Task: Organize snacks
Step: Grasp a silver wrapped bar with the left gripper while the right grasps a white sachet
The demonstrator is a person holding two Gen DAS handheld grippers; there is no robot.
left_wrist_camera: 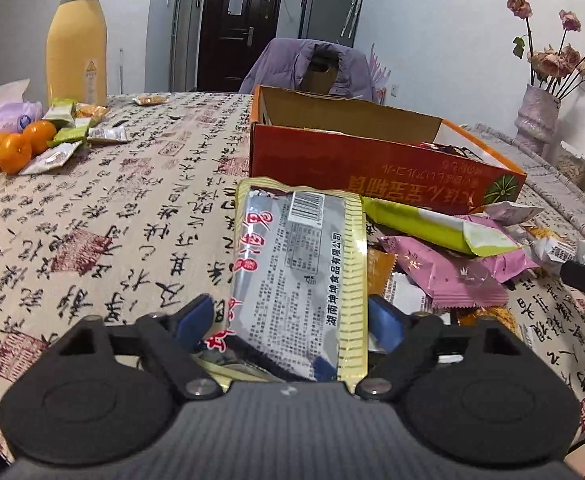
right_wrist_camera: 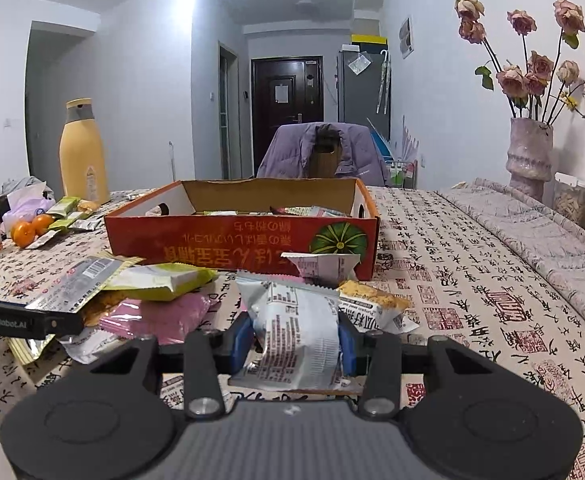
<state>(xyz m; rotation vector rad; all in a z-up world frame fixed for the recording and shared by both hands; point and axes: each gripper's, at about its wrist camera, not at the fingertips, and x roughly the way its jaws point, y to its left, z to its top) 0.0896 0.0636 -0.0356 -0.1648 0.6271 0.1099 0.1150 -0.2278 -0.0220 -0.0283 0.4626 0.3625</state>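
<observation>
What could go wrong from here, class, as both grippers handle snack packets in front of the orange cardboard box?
1. The left gripper straddles the long silver packet near one end; its far end lies on the pile, so lifting may drag the green packet.
2. The right gripper pinches a puffy white packet; squeezing could crush it.
3. The orange cardboard box has a tall front wall; a low carry could catch it.

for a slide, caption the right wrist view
Right gripper clamps a white snack packet before the orange box.
</observation>
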